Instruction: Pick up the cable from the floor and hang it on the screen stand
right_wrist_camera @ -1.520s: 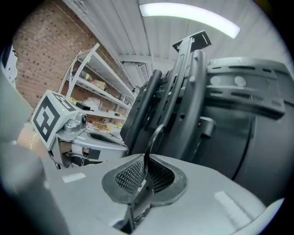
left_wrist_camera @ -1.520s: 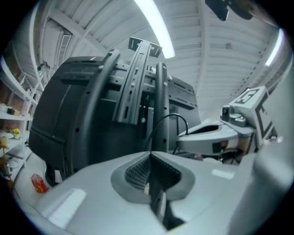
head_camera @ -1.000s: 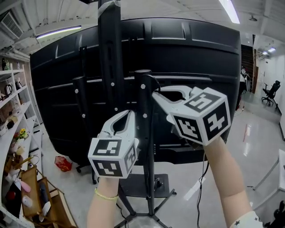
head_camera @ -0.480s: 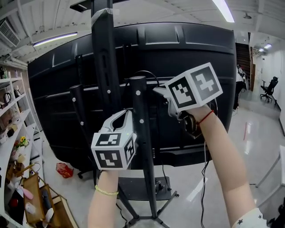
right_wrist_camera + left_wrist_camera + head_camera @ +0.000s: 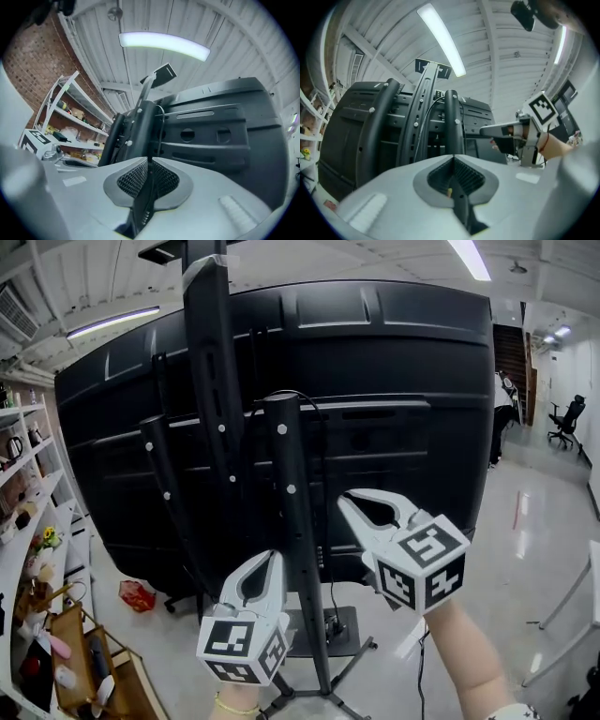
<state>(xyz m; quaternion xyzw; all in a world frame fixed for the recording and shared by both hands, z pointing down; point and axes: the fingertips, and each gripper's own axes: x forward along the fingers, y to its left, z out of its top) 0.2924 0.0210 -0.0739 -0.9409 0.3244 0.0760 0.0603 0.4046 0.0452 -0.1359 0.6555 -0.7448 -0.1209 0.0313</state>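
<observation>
Behind the big black screen, the thin black cable loops over the top of the stand post and runs down it. Lower down, the left gripper is closed tight on nothing. The right gripper has just been opening a crack, with nothing inside. Both carry black-and-white square markers.

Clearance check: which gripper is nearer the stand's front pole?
Left. The left gripper is just left of the front pole; the right gripper, empty jaws just opening, is farther right.
</observation>
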